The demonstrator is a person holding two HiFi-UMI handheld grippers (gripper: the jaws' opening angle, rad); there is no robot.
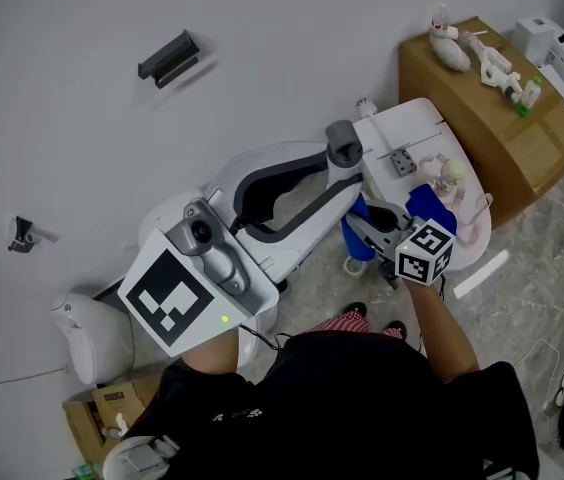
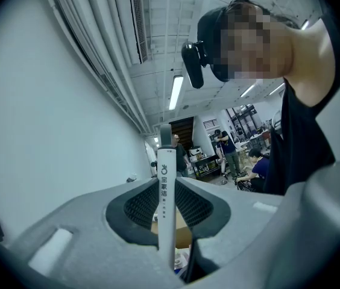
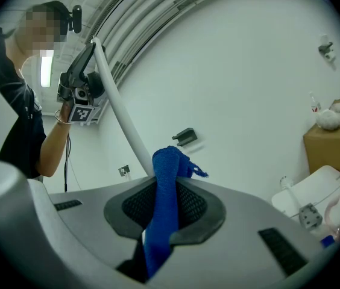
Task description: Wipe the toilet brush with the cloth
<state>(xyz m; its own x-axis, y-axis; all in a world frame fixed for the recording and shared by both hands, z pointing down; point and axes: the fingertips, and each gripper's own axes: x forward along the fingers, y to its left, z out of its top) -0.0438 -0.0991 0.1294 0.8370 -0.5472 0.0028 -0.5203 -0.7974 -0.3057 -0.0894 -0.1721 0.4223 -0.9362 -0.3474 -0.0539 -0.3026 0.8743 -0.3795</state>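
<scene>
My left gripper (image 1: 340, 168) points level, shut on the white handle of the toilet brush (image 2: 164, 188), which stands upright between its pads with a grey cap on top. In the right gripper view that long handle (image 3: 119, 110) slants down from the left gripper (image 3: 91, 50) to the blue cloth (image 3: 169, 161). My right gripper (image 3: 165, 192) is shut on this cloth, which bunches up against the handle's lower part. In the head view the right gripper (image 1: 369, 225) sits just below and to the right of the left one. The brush head is hidden.
A white toilet (image 1: 417, 133) stands to the right, with a pink toy and a blue thing on it. Beyond it is a cardboard box (image 1: 502, 118) carrying plush toys. A dark bracket (image 1: 167, 58) hangs on the white wall. A white bin (image 1: 92, 333) stands at lower left.
</scene>
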